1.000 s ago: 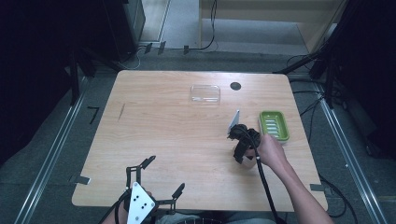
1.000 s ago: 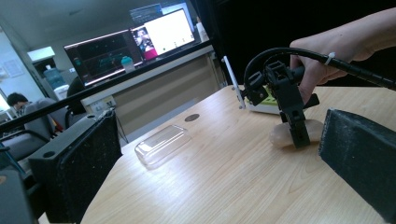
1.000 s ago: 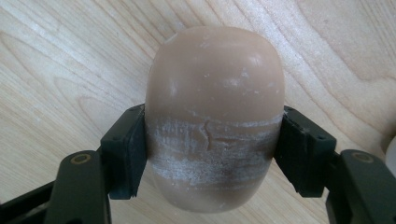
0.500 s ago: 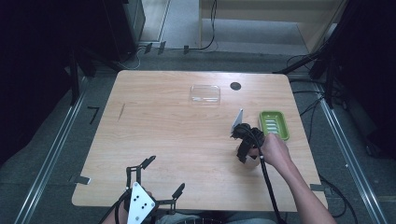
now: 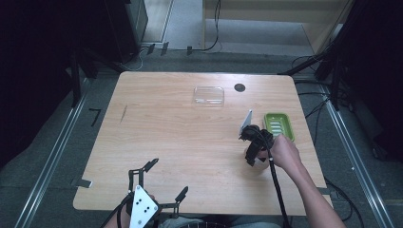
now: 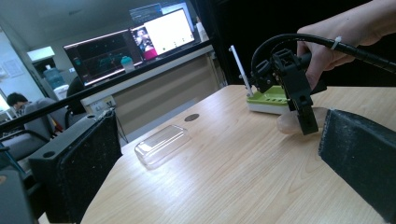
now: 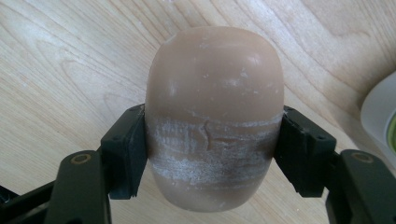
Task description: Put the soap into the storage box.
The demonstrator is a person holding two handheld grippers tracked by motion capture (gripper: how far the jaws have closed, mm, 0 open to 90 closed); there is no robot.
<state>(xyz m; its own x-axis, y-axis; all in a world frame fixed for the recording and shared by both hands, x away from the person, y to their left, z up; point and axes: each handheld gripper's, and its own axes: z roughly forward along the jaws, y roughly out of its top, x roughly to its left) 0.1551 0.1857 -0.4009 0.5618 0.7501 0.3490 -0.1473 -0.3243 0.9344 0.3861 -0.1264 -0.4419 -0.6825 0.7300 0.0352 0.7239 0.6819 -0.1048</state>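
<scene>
A tan oval soap bar (image 7: 215, 93) sits between the pads of my right gripper (image 7: 214, 156), which is shut on its lower half. In the high view that gripper (image 5: 253, 156) points down at the right side of the table, with the soap (image 5: 260, 165) low at the tabletop. A green soap dish (image 5: 279, 126) lies just beyond it, to the right. The left gripper view shows the soap (image 6: 289, 125) under the right gripper (image 6: 306, 122), beside the dish (image 6: 268, 100). My left gripper (image 5: 167, 178) rests open at the near edge with nothing between its fingers.
A clear plastic lid (image 5: 209, 95) lies at the far middle of the wooden table (image 5: 166, 128), next to a round black hole (image 5: 239, 87). The lid (image 6: 161, 144) also lies ahead of the left jaws. A black cable (image 5: 278, 190) trails from the right gripper.
My right gripper has shifted slightly to the right with the soap in it. The left gripper has stayed in place.
</scene>
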